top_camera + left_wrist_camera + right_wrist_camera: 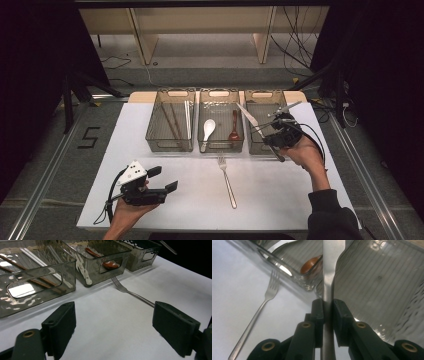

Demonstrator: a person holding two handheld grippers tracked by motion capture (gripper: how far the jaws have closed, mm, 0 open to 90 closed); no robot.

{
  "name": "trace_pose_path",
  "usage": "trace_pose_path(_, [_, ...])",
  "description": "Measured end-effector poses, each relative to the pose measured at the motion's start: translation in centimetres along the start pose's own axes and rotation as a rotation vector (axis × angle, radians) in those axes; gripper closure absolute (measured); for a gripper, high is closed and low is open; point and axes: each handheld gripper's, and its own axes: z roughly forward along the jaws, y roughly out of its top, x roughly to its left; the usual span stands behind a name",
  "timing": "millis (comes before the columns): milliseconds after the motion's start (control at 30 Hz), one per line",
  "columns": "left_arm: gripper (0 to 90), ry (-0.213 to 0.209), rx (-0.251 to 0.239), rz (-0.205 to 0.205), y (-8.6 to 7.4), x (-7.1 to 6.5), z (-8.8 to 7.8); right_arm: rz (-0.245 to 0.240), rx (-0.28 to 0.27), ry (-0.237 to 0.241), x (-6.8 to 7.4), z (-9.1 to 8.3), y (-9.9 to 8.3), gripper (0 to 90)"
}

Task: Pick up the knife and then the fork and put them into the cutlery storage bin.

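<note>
We are carrying a table knife point(328, 270) in the right gripper point(327, 315), whose jaws are pinched tight on the flat metal near its middle, so that the blade is running on past them toward the far side. In the high view the knife point(248, 116) is slanting over the near left corner of the right-hand bin point(264, 95), with its tip leaning toward the middle bin point(220, 94), where a white spoon point(208, 131) and a brown spoon point(234, 129) are lying.

The left gripper point(162, 179) is resting near the left front of the white table point(300, 195), its jaws standing wide apart with nothing between them. A fork point(226, 180) is lying loose on the table in front of the middle bin, and chopsticks point(170, 122) are lying in the left bin point(172, 95).

To do this step well, we are judging that the knife should be swung parallel to the right-hand bin's long walls and centred over its empty floor before we lower it. We are keeping the grip firm, since smooth metal may pivot between the pads, and letting go only once it is low inside, clear of the rim and the dividing wall.
</note>
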Motion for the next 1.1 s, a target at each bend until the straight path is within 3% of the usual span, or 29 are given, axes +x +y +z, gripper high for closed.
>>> trace_pose_path(267, [17.5,0.004,-0.029,0.009,-0.1,-0.1,-0.4,0.016,0.0,-0.029,-1.2,0.3,1.5,80.3])
trace_pose_path(1100, [17.0,-0.001,-0.031,0.012,-0.1,-0.1,-0.2,0.089,0.012,-0.111,-4.9,1.8,4.3,80.2])
